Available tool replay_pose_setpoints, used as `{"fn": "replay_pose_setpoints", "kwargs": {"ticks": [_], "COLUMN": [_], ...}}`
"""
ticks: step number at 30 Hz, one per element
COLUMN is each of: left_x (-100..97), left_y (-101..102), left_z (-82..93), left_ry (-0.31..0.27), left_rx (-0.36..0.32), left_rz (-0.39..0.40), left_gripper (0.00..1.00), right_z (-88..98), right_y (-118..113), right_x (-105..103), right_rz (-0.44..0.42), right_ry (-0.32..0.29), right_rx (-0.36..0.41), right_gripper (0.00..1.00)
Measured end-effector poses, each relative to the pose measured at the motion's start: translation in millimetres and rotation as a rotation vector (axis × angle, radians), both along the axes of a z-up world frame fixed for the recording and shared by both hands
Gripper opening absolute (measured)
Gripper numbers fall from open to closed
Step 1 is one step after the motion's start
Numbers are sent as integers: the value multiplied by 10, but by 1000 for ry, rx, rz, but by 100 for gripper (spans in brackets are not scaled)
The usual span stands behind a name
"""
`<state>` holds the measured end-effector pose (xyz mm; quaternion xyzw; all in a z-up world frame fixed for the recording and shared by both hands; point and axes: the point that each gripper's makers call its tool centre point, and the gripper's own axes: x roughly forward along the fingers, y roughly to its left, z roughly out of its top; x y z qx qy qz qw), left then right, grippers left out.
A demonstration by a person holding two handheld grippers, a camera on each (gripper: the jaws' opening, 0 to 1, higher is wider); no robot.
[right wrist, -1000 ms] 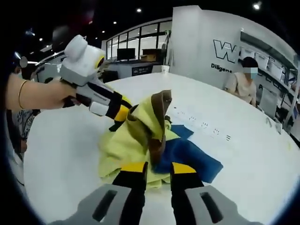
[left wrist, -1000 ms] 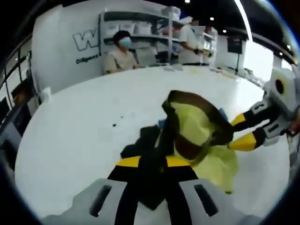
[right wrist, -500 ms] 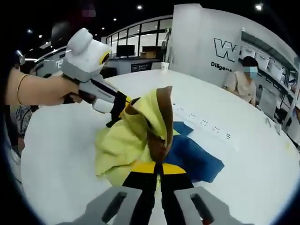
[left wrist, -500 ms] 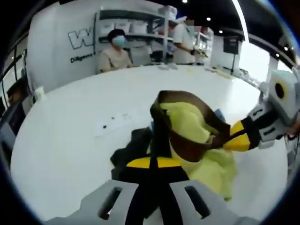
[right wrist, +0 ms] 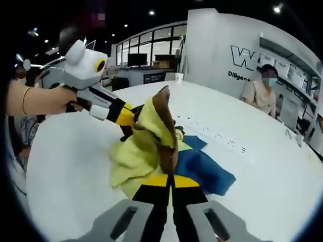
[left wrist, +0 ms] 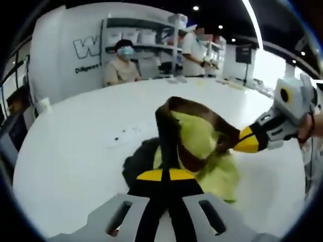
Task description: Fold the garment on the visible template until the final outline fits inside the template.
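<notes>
A yellow garment [left wrist: 202,138] with brown trim [left wrist: 166,131] is lifted off the white table [left wrist: 75,146] in a bunch. My left gripper [left wrist: 165,175] is shut on the brown trim at its near edge. My right gripper [left wrist: 246,141] comes in from the right, pinching the trim's other side. In the right gripper view my right gripper [right wrist: 170,180] is shut on the brown trim [right wrist: 164,126], and the yellow garment [right wrist: 133,154] hangs to the left. My left gripper [right wrist: 126,117], held by a hand, grips the cloth from the left. The blue template [right wrist: 204,169] lies flat under and right of the garment.
The round white table [right wrist: 272,191] stretches wide on every side. A row of small marks [right wrist: 222,141] runs across it behind the template. A masked person [left wrist: 121,63] sits at the far edge, and another person [left wrist: 194,45] stands by the shelves.
My right gripper, open a second ago, has shut on the brown trim. Both grippers have raised the garment a little higher; the left gripper has kept its hold.
</notes>
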<state>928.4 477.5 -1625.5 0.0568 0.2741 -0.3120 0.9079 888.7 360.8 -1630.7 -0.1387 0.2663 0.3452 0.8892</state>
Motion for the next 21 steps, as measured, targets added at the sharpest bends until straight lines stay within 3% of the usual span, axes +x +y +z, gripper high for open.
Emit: {"fn": "replay_pose_setpoints", "kwargs": {"ticks": [3,8,9,12,21], "left_x": [-168,-352,-441,-531,-610], "left_y": [45,111,198,249,396], "left_z": [160,279,315,384,366], "left_ry": [-53,-100,-106,-112,-97], "left_rx": [13,21,10,-25,-2], "left_rz": [-7,-11,-2,13,26], "left_gripper": [0,0,0,0,0], "right_z": [106,231,257,252,274], "right_y": [-42,-97,-166,-180,-209], "right_x": [-98,-208,-239,-290,-336], "right_rz": [8,11,0,4,15], "right_ry": [-17,-40,-47,-44,-54], "right_rx": [9,22,29,36,23], "right_gripper": [0,0,0,0,0]}}
